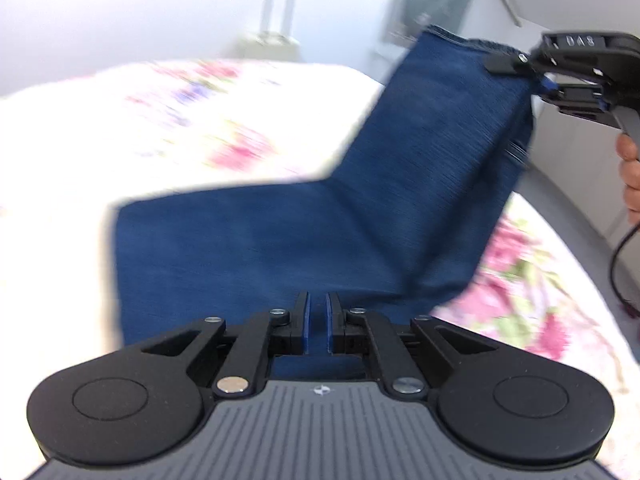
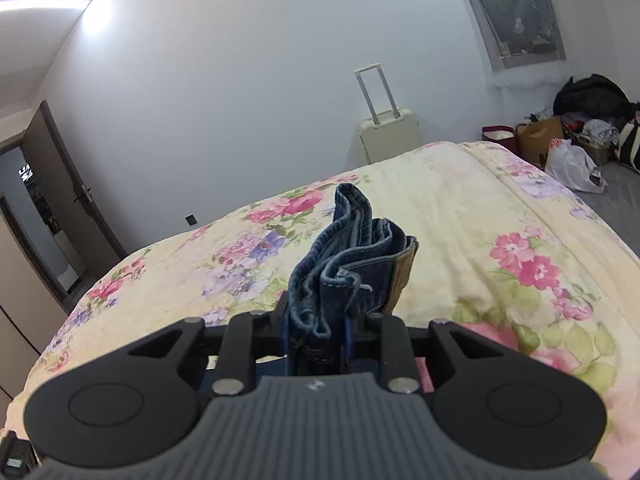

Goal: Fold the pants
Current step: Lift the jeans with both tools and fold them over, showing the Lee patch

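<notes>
A pair of dark blue denim pants (image 1: pixel 304 224) is seen partly lying on a bed (image 2: pixel 460 184) covered with a floral spread, one end lifted clear of it. In the left wrist view, the right claw (image 1: pixel 520 66) is clamped on the raised edge of the cloth at upper right, a hand (image 1: pixel 630 176) visible on its handle. In the right wrist view, bunched layers of waistband, with a brown patch, are seen pinched between the narrowly parted jaws. The left claw (image 1: pixel 318 326) is held low over the flat part of the pants; its jaws stand almost closed, a slim gap between the blue pads, and whether cloth is caught there cannot be told. The denim is judged soft but fairly heavy, draping in a broad bend. Hems and waistband, being thick and stitched, are judged the surest places to be gripped.
</notes>
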Tool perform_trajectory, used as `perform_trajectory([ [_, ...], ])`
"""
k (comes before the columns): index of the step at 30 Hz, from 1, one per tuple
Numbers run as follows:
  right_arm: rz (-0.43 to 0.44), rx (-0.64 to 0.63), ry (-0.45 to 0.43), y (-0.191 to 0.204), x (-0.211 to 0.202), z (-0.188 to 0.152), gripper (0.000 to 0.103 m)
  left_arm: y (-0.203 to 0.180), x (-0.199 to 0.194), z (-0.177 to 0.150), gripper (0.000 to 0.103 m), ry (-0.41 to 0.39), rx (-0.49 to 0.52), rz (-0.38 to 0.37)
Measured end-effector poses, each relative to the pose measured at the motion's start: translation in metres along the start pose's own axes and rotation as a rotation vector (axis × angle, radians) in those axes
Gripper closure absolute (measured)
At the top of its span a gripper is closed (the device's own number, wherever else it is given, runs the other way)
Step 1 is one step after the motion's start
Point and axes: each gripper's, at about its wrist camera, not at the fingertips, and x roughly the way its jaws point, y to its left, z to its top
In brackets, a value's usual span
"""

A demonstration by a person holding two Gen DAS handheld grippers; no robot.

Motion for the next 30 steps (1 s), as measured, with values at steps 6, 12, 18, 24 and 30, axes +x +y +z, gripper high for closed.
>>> perform_trajectory([
  [6, -0.001, -0.159, 0.033, 0.104, 0.019, -0.012, 0.083, 0.071, -0.050, 0.001, 0.093, -0.028, -0.051, 0.193],
  [12, 0.000, -0.306, 0.133, 0.203, 0.064, -0.058, 0.084, 0.146, -0.072, -0.025, 0.093, -0.023, -0.203, 0.250],
  [18, 0.000, -0.441, 0.355, 0.256, 0.132, -0.162, 0.083, 0.169, -0.063, -0.051, 0.093, -0.010, -0.248, 0.203],
  [24, -0.037, -0.616, 0.412, 0.265, 0.157, -0.229, 0.074, 0.177, -0.045, -0.061, 0.090, 0.011, -0.308, 0.131],
  [30, 0.014, -0.567, 0.396, 0.262, 0.148, -0.238, 0.064, 0.179, -0.048, -0.057, 0.083, -0.020, -0.356, 0.058],
])
